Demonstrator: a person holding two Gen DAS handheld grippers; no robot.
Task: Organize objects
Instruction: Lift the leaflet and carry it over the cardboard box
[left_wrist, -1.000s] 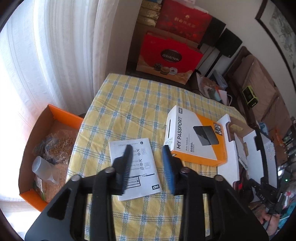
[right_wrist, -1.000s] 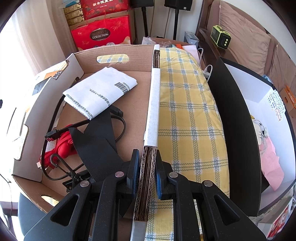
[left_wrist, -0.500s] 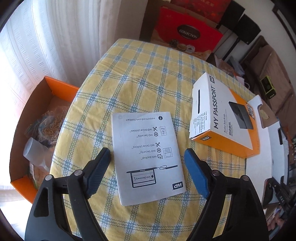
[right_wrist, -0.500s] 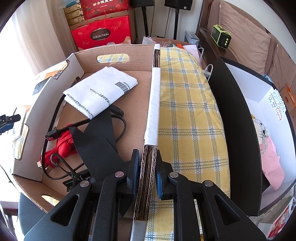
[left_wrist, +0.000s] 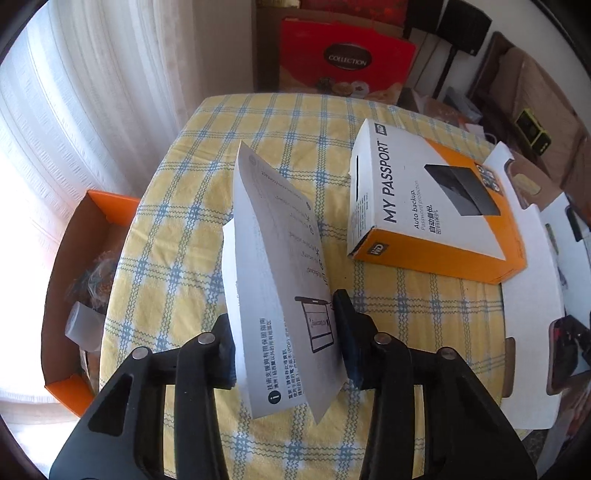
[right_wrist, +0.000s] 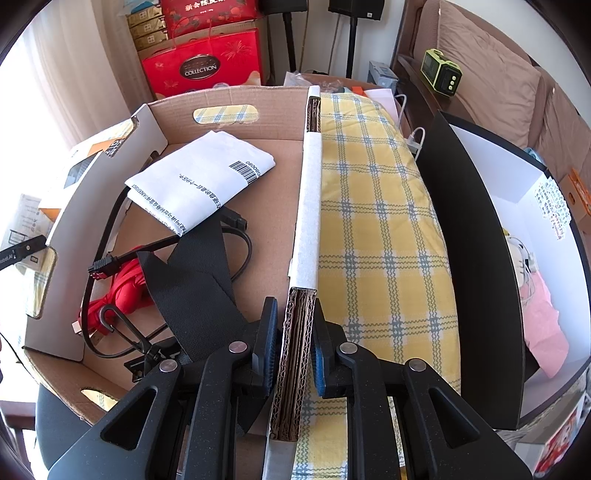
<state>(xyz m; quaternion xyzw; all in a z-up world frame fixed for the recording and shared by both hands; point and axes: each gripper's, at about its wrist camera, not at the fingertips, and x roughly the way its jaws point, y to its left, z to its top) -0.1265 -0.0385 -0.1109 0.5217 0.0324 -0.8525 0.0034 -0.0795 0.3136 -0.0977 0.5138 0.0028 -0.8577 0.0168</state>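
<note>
Only left: left tool pinches leaflet | right: right tool clamps box wall

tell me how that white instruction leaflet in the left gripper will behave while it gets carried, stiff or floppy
Probably floppy: the leaflet is thin folded paper, and its free end already stands away from the left gripper unsupported, so it may sag or flap. It looks very light, so the pinch near one end should hold. Its pages part slightly, so it might fan open on the way.
</note>
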